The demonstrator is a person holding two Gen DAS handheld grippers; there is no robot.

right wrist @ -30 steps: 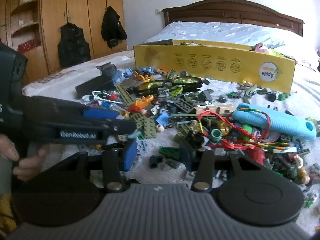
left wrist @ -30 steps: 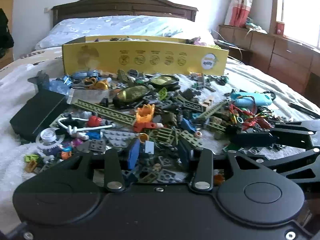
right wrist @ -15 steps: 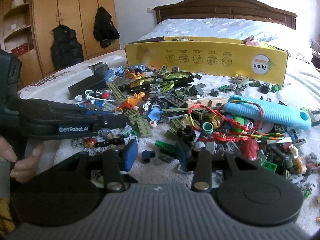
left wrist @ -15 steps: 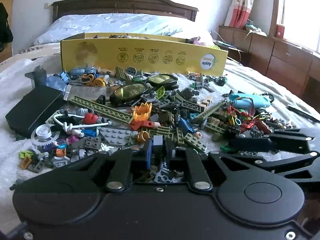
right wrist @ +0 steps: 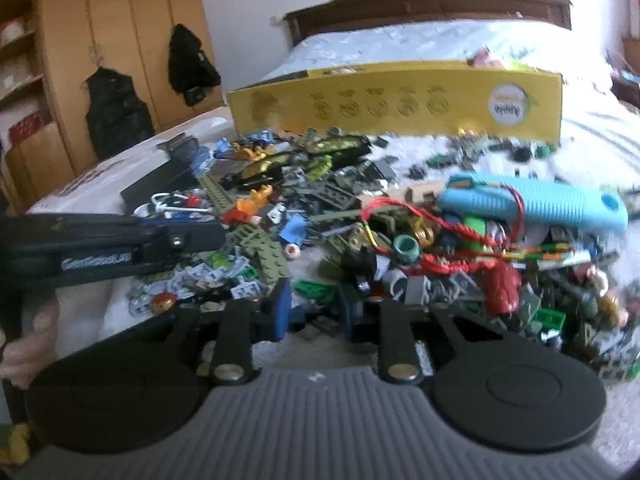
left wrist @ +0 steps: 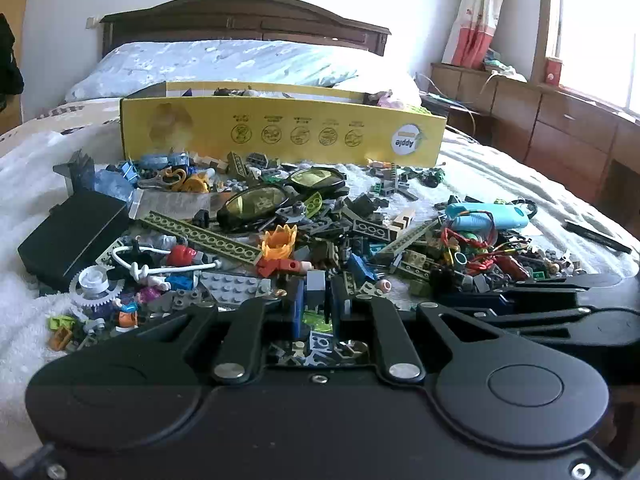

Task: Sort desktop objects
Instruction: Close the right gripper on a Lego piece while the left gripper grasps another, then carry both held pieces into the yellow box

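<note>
Jumbled toy bricks on white bedspread before yellow box

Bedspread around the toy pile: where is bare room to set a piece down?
Bare white bedspread lies right of the yellow box, past the blue handle. Another patch lies this side of the black case. Between case and handle, bricks cover everything up to the box.
</note>
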